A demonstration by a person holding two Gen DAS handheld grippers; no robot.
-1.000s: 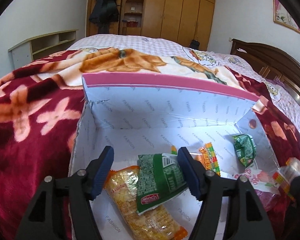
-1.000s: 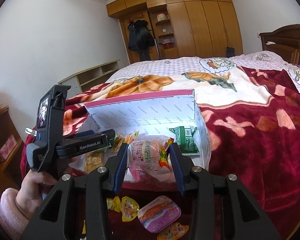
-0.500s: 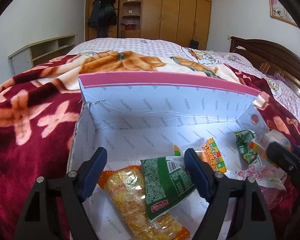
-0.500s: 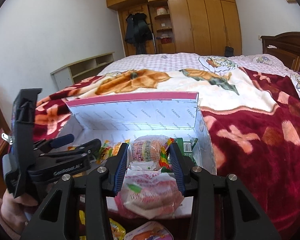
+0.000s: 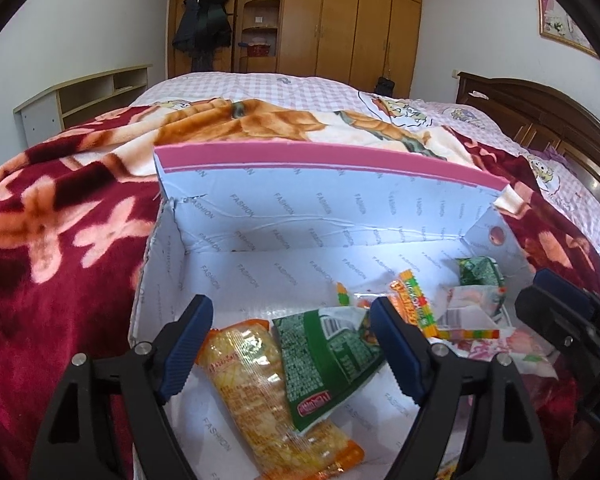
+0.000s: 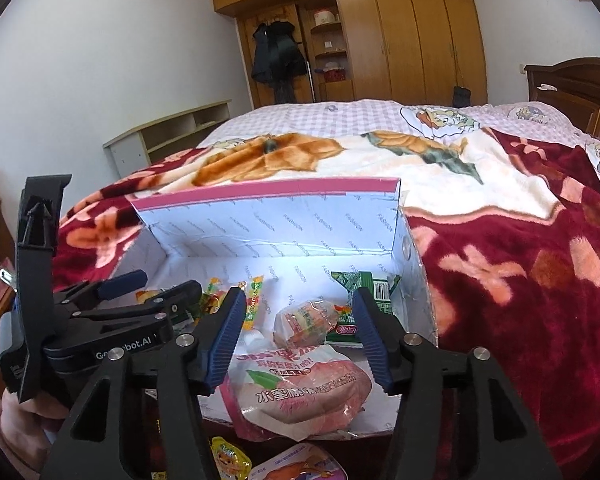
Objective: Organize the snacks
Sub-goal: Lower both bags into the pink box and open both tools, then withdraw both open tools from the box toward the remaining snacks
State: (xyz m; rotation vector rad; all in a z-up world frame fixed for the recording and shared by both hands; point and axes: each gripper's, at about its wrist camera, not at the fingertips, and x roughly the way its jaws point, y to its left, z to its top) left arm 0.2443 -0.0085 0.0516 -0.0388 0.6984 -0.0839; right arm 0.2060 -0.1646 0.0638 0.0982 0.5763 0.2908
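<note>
1. Bedroom walls are white, with a wooden wardrobe [image 6: 400,32] along the far side and a low open shelf unit [image 6: 168,136] at far left.
2. Bed [image 5: 280,84] carries everything: a soft red floral plush blanket [image 6: 540,280] that will sag under weight.
3. White cardboard box with a pink rim [image 5: 300,216] sits open on the blanket, snacks lying on its floor.
4. Pink peach-print pouch [image 6: 300,392] lies over the box's near edge, between the right gripper [image 6: 300,336] jaws, which have just been opening and stand apart, clear of it. It looks light, puffy and slick; taking it across the middle seems safest.
5. Left gripper [image 5: 288,344] hangs wide apart, empty, above a green foil packet [image 5: 324,356] and a yellow clear-wrapped packet [image 5: 252,380] at near left, both likely crinkly and crushable.
6. Loose sweets [image 6: 296,464] remain on the blanket outside.
</note>
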